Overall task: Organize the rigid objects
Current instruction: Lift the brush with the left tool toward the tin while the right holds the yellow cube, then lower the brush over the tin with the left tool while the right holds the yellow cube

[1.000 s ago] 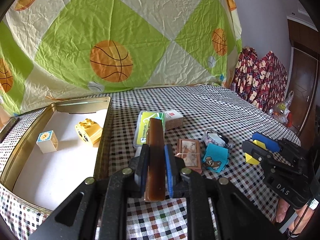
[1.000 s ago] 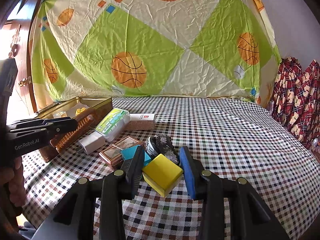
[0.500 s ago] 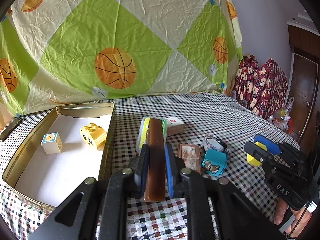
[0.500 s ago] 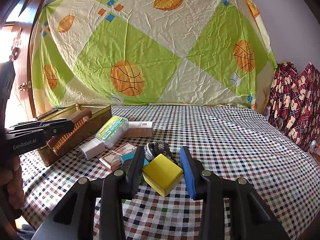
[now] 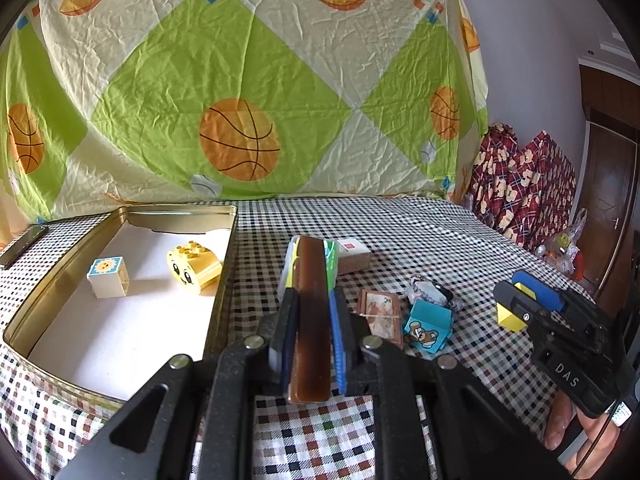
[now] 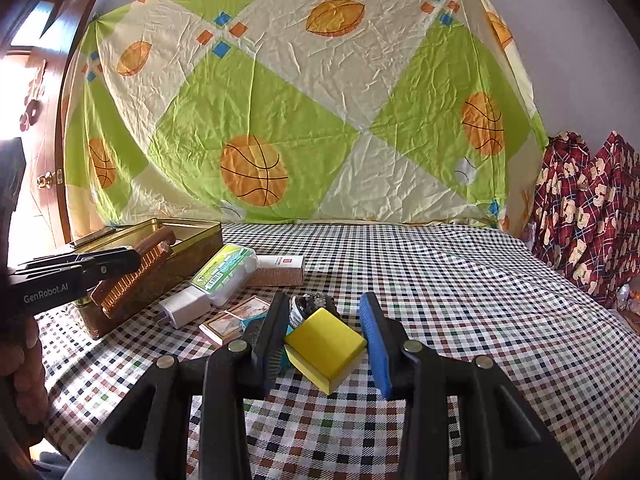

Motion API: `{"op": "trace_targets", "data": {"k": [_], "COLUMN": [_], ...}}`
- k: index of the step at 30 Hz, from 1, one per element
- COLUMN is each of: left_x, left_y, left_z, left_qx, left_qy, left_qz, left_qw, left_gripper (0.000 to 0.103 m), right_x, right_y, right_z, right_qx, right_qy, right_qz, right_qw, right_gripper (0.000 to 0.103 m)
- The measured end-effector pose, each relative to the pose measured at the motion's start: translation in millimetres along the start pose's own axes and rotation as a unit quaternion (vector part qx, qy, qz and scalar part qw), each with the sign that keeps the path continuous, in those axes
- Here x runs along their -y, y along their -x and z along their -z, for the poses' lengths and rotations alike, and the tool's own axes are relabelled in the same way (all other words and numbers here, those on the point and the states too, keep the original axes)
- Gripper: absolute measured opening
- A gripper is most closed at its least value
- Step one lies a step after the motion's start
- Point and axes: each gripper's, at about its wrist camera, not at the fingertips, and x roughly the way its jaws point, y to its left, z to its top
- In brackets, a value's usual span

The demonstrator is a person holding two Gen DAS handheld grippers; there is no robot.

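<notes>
Above the checked desk [image 5: 400, 232], the left claw [image 5: 310, 320] has risen, clamped on the brown comb [image 5: 310, 312], ready for the tin [image 5: 224, 264]; the right claw [image 6: 324, 344] pinches the yellow block [image 6: 326, 344].

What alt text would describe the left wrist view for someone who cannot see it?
The left gripper clamps a brown comb above a checkered tablecloth, beside an open gold tin holding two toy blocks. To the right, the right gripper holds a yellow block.

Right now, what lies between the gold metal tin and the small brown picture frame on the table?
In the left wrist view, a green-labelled plastic case, partly hidden by the brown comb in the left gripper.
</notes>
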Motion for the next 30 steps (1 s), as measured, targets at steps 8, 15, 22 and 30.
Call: {"op": "trace_targets", "data": {"k": [8,15,22,30], "left_x": [1.8,7.8,8.5,7.2], "left_y": [3.9,13.1,20.2,27.1], "left_z": [4.1,7.2,8.6,10.8], "left_qx": [0.012,0.038,0.056,0.073], "left_qy": [-0.002,-0.017,-0.022,-0.021], "left_qz": [0.002,-0.004,-0.006,-0.007], "left_qw": [0.9999,0.9991,0.9982,0.9971], "left_gripper": [0.014,0.014,0.014,0.014], "right_x": [0.7,0.1,-0.3,-1.2], "right_y": [4.4,7.7,13.0,17.7], "right_z": [-0.1,-0.5,0.9,2.1], "right_qx": [0.012,0.024,0.041,0.057], "right_qy": [-0.002,-0.001,0.001,0.006], "right_qz": [0.003,0.005,0.007,0.007], "right_qw": [1.000,1.000,0.999,0.998], "right_gripper": [0.039,0.039,0.039,0.039]}}
